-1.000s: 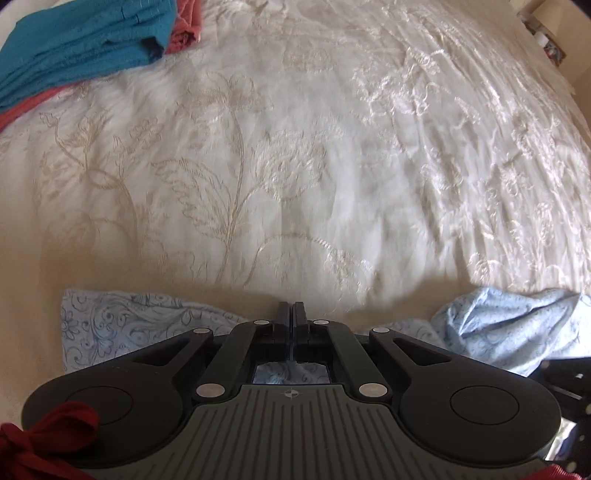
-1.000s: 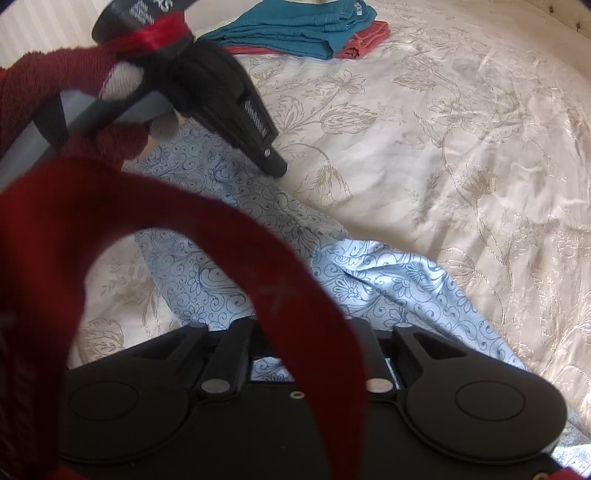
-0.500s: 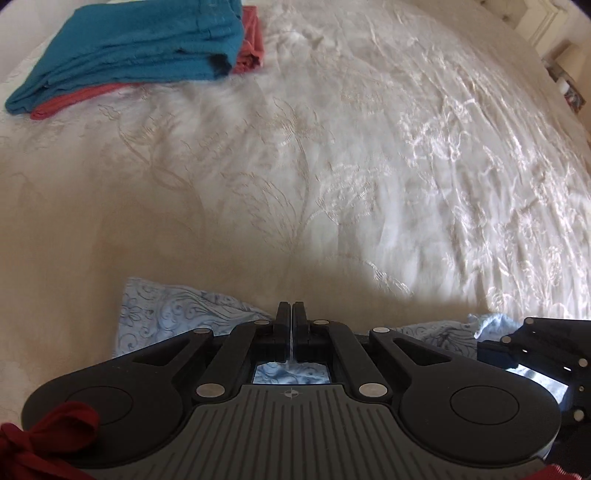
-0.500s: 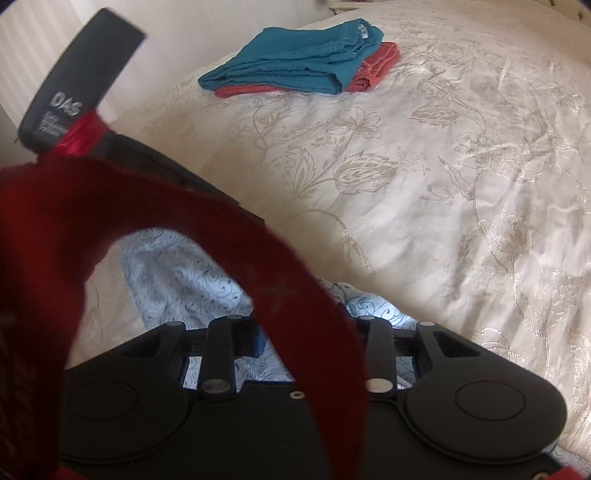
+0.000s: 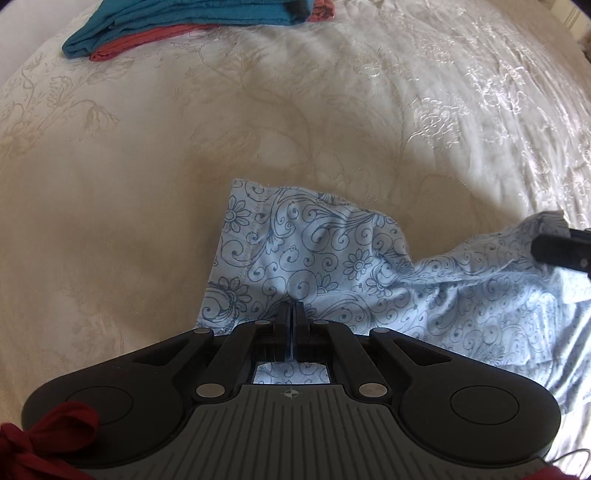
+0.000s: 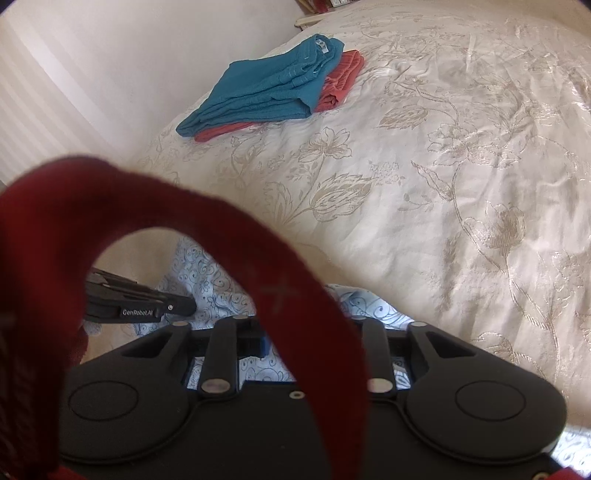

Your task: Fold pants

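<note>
The pants (image 5: 332, 258) are light blue with a dark swirl and flower print, bunched on the cream bedspread. My left gripper (image 5: 293, 314) is shut on the pants, its fingers pinching the cloth. My right gripper shows in the left wrist view (image 5: 543, 249) at the right edge, against another part of the pants. In the right wrist view the pants (image 6: 207, 280) lie under my right gripper (image 6: 306, 332), whose fingertips are hidden behind a red strap (image 6: 280, 288). My left gripper (image 6: 184, 304) shows there at lower left.
A folded teal garment (image 6: 269, 88) lies on a folded coral one (image 6: 343, 81) at the far left of the bed, also in the left wrist view (image 5: 192, 18). The embroidered cream bedspread (image 6: 443, 166) spreads ahead and to the right. A wall (image 6: 92, 55) stands behind.
Both grippers have moved forward over the bed with the pants. More printed cloth now lies ahead of my left gripper. The folded stack sits nearer in the right wrist view.
</note>
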The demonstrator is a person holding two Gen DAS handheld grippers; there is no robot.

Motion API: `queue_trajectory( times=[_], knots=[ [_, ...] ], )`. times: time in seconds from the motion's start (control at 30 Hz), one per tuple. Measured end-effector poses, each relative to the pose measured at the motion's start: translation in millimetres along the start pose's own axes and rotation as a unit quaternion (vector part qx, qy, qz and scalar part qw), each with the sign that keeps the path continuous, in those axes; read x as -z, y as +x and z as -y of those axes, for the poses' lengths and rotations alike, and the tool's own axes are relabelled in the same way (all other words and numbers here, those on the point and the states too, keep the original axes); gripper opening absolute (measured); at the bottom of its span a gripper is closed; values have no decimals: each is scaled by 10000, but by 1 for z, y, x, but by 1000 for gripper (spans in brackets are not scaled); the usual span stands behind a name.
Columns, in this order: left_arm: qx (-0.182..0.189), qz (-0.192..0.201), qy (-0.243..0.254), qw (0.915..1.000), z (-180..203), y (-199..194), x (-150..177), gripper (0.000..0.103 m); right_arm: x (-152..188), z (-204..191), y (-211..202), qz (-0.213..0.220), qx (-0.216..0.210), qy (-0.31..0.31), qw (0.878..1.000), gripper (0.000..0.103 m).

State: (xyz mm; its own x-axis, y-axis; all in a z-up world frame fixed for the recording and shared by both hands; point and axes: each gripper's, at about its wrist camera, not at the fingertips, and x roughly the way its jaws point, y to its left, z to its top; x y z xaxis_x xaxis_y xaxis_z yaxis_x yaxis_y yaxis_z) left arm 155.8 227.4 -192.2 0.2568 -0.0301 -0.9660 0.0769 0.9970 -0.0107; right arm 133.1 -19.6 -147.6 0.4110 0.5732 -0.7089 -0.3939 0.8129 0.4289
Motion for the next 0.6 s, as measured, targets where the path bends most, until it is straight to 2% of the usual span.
queue_trajectory(
  times=[0.03,0.13,0.2,0.33,0.4,0.6],
  knots=[
    [-15,-30,26,10000,0,1,0,2,-2,1,-2,79,36,22,10000,10],
    [-25,-69,-18,10000,0,3,-2,2,-11,13,-13,527,309,368,9975,9],
    [19,-81,-178,9998,-3,5,-3,2,-18,25,-10,591,564,596,9949,8],
    [71,-123,-267,9995,-8,4,-4,2,-28,30,15,279,831,352,9955,8],
    [75,-146,-256,9995,-10,-4,-5,2,-31,32,26,80,827,340,9960,8],
    [360,284,120,9989,5,-22,-28,2,-25,41,32,-176,880,365,9953,12]
  ],
)
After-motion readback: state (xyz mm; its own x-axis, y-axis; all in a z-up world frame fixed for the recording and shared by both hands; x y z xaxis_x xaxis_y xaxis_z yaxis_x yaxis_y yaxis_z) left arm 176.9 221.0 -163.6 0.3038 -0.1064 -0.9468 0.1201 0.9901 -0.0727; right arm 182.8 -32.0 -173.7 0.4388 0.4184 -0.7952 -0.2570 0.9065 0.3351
